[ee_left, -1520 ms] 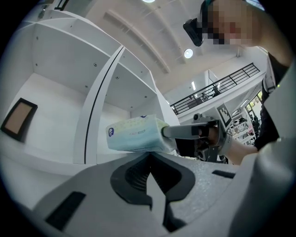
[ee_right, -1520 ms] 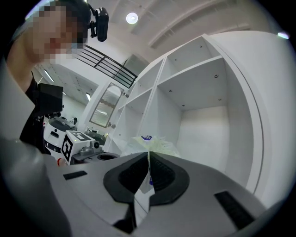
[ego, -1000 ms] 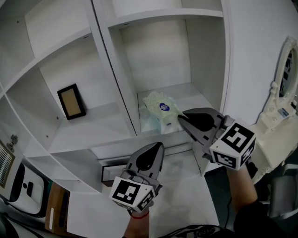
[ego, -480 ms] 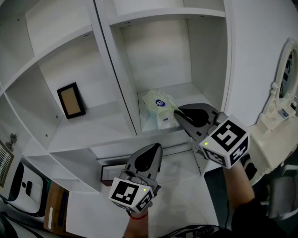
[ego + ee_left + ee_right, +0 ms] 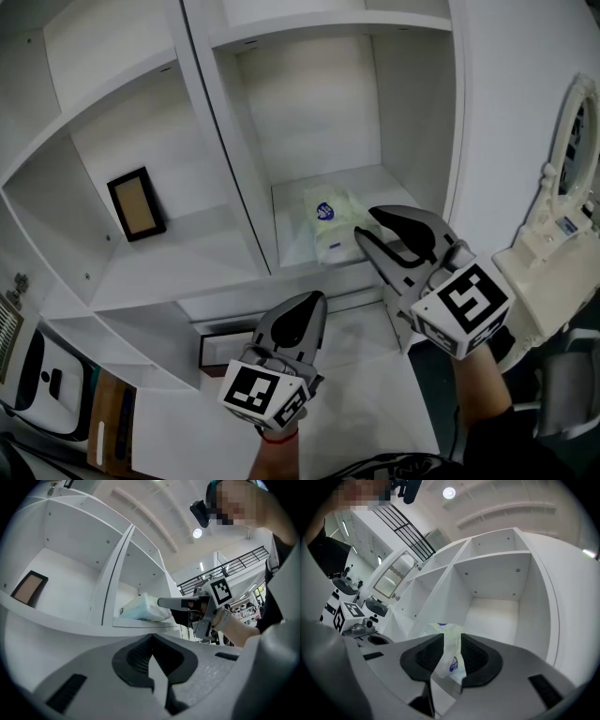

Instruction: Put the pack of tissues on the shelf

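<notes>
On the floor of the right-hand compartment of the shelf [image 5: 394, 187], close to its front edge, the pack of tissues [image 5: 328, 223] is seen lying flat, its long axis running from that edge back toward the rear wall. Its near end is pinched between the jaws of the right gripper [image 5: 364, 227], which are parted only by the wrapper caught there, so the pack lies straight ahead of the fingers. The left gripper [image 5: 317, 298] is held lower, beneath the shelf edge and well apart from the pack, its jaws pressed together on nothing. The release is judged to fall to the right gripper: the jaws opened, then drawn straight back along the pack's axis.
</notes>
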Action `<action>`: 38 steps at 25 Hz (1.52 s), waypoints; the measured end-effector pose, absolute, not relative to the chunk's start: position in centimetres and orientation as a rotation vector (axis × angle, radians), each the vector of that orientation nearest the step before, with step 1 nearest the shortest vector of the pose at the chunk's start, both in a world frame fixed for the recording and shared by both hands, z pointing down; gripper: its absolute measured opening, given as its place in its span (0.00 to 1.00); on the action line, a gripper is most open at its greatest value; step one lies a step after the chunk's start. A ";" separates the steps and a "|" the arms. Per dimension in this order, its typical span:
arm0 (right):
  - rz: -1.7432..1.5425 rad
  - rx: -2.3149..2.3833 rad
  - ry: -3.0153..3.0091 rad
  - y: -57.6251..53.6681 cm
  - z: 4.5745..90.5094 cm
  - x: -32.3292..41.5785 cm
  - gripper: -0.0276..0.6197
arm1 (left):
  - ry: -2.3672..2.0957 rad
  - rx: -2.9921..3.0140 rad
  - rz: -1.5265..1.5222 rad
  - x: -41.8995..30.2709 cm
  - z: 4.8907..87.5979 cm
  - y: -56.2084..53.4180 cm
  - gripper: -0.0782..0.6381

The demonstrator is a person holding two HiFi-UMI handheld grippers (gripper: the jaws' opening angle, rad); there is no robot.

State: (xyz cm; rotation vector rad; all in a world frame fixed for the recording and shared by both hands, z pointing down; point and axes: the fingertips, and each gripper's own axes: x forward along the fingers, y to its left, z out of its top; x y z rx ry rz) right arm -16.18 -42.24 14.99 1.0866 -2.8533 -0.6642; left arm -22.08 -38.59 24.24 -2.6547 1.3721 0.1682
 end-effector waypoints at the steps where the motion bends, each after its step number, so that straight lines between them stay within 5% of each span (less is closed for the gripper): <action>1: -0.688 1.098 -2.864 -41.9 14.7 -16.0 0.18 | 1.367 -2.658 0.167 -21.9 24.3 -38.6 0.12; 14: -0.790 1.015 -2.739 -39.2 17.7 -18.0 0.07 | 1.348 -2.686 0.168 -21.4 24.9 -39.3 0.12; 38: -0.749 1.089 -2.650 -43.6 18.5 -20.2 0.07 | 1.446 -2.674 0.161 -23.9 26.6 -40.3 0.12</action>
